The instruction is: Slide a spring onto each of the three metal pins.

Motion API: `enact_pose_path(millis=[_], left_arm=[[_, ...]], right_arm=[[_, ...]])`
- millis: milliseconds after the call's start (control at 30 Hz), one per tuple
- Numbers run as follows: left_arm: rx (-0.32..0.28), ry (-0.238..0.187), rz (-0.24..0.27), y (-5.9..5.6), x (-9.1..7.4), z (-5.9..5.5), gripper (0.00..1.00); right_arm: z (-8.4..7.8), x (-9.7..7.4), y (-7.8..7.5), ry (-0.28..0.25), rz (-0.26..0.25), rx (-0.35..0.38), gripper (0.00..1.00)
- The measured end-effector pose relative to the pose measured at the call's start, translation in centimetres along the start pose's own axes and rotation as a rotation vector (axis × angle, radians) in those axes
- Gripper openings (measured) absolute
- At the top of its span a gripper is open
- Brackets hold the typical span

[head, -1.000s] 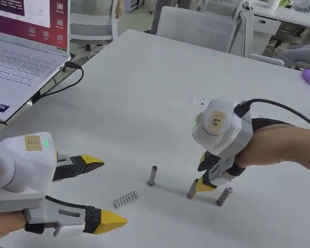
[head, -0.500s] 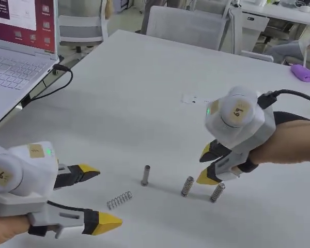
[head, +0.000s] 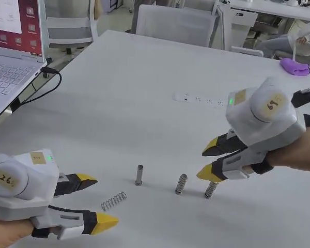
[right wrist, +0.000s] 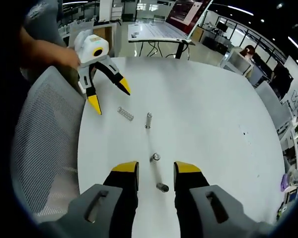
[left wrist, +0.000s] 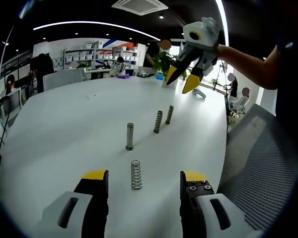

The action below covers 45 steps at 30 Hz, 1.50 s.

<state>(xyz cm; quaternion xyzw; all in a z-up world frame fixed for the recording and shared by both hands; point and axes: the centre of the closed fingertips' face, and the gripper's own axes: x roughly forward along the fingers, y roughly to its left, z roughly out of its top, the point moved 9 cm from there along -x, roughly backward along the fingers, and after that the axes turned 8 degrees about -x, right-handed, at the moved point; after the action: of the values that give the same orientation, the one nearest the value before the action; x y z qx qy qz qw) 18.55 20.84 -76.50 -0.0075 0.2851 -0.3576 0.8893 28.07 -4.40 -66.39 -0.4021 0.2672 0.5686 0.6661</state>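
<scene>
Finishing up, we've one bare pin (head: 139, 174) to go; left tool (right wrist: 111, 101) and right tool (head: 202, 165) both gape empty, so next we pinch the loose spring (head: 113, 200) near it.

Bright, even ceiling light, soft shadows, fisheye-warped edges.

White left gripper (head: 101, 200) and right gripper (head: 204, 164) have black yellow-tipped jaws (label perhaps 26).
</scene>
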Motion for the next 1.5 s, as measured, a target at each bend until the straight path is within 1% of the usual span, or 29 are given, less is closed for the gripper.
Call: enact_pose_path(millis=[333,400,433,533,600,633,733,833,867,967,1067,1233,1333,1500], left_arm=[[0.002,0.031,0.004,0.5,1.3,-0.1,0.45],[0.007,0.038,0.009,0.7,1.5,-0.2,0.42],[0.008,0.043,0.016,0.8,1.6,-0.2,0.41],[0.004,0.053,0.02,1.0,1.8,-0.3,0.39],[0.005,0.064,0.023,1.1,1.9,-0.5,0.37],[0.002,0.064,0.024,1.1,1.9,-0.5,0.37],[0.008,0.072,0.03,1.4,2.1,-0.6,0.34],[0.01,0.078,0.033,1.6,2.2,-0.7,0.31],[0.011,0.079,0.036,1.7,2.3,-0.6,0.3],[0.012,0.084,0.035,1.9,2.5,-0.7,0.27],[0.017,0.088,0.032,1.6,2.6,-0.6,0.26],[0.02,0.096,0.031,1.6,3.0,-0.5,0.24],[0.009,0.096,0.038,1.7,3.2,-0.5,0.22],[0.012,0.105,0.039,1.7,3.4,-0.5,0.19]], right_arm=[[-2.4,-2.3,0.6,-0.1,-0.078,0.108,0.28],[-2.8,-2.7,0.6,-0.11,-0.091,0.124,0.28],[-3.1,-3.0,0.6,-0.125,-0.105,0.134,0.28],[-3.6,-3.6,0.8,-0.158,-0.117,0.169,0.29],[-4.1,-3.9,1.0,-0.168,-0.128,0.177,0.3],[-4.4,-4.1,1.2,-0.179,-0.132,0.194,0.3],[-5.4,-4.3,1.8,-0.206,-0.145,0.221,0.34],[-6.2,-4.5,2.5,-0.234,-0.144,0.248,0.37],[-6.5,-4.7,2.7,-0.252,-0.149,0.256,0.38],[-7.1,-4.9,3.3,-0.267,-0.147,0.27,0.4],[-7.6,-5.1,3.7,-0.285,-0.157,0.288,0.44],[-8.1,-5.3,4.3,-0.304,-0.165,0.298,0.51],[-8.4,-5.6,4.6,-0.328,-0.184,0.314,0.58],[-9.0,-6.1,5.0,-0.355,-0.194,0.336,0.62]])
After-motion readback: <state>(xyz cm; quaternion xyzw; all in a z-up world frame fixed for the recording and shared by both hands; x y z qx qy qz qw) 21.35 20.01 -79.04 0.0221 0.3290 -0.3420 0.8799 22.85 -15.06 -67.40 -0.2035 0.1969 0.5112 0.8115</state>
